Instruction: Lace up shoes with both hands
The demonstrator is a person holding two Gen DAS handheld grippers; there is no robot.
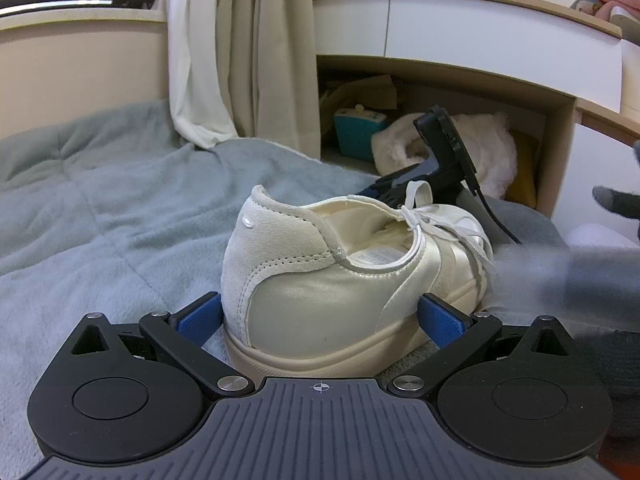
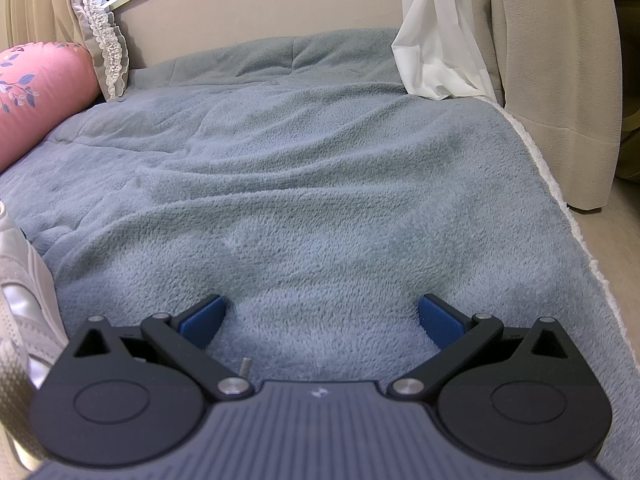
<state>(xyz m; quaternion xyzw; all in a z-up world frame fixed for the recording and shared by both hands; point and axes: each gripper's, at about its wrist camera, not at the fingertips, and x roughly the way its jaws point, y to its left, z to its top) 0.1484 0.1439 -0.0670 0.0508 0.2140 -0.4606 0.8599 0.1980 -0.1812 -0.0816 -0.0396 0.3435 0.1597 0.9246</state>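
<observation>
1. Left gripper point(image 1: 320, 316) – jaws spread wide, blue pads either side of the shoe's heel end; pads look just beside the shoe, contact can't be confirmed, not clamping.
2. Shoe point(image 1: 340, 280) – cream/white sneaker, upright on the grey-blue blanket point(image 1: 100, 220), heel toward the left camera, toe pointing to about 1 o'clock.
3. Laces point(image 1: 448, 232) – white, loosely tied over the tongue area at roughly 2 o'clock from the heel; one strand hangs down the shoe's right side.
4. Black device point(image 1: 444, 148) behind the shoe at 1 o'clock, partly hidden; looks like the other gripper's body, not certain.
5. Blurred grey shape point(image 1: 580, 268) at 3 o'clock in left view, too smeared to identify.
6. Right gripper point(image 2: 320, 320) – jaws wide apart, nothing between them, low over the blanket.
7. Right view: shoe edge point(image 2: 24, 280) at 9 o'clock, beside the gripper.
8. Pink bolster pillow point(image 2: 36, 96) at 10 o'clock, white curtain point(image 2: 436, 40) at 1 o'clock.
</observation>
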